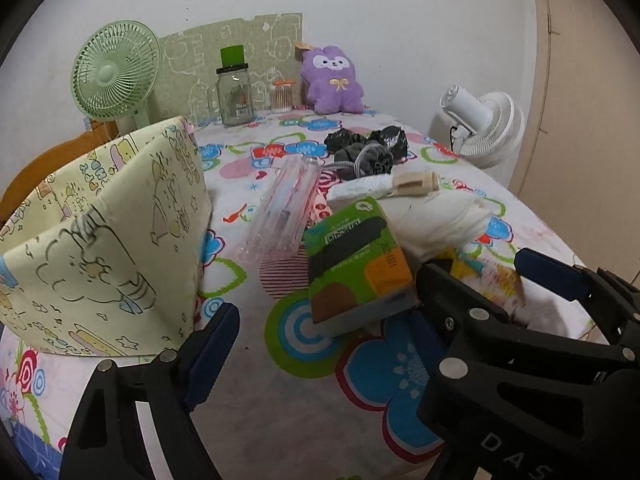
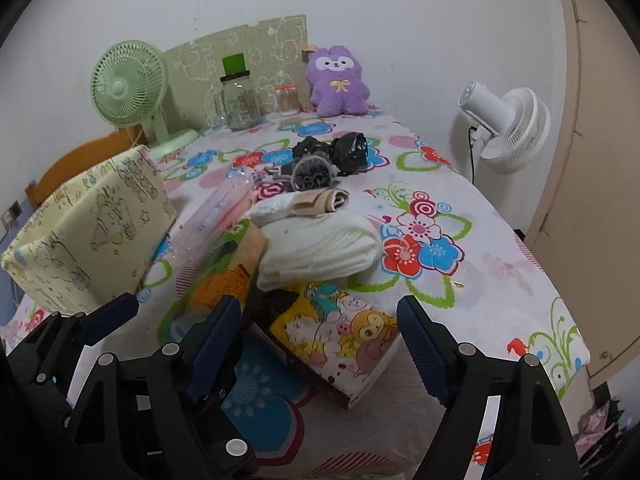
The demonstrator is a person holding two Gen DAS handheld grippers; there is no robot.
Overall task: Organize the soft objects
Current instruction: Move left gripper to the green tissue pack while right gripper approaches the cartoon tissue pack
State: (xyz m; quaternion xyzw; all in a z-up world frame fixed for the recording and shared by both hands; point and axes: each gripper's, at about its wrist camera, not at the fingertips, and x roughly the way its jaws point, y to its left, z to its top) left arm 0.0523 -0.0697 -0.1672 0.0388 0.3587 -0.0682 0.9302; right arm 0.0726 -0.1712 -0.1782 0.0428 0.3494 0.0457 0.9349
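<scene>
Both wide apart, grasping nothing: left gripper [image 1: 324, 312] straddles the green pack [image 1: 356, 268], right gripper [image 2: 320, 328] the cartoon pack [image 2: 340, 340].

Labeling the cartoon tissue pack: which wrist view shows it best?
Right wrist. The cartoon tissue pack lies almost whole between the open right gripper fingers, its printed top facing the camera. In the left wrist view only a yellow sliver shows, behind the green tissue pack and the gripper finger.
</scene>
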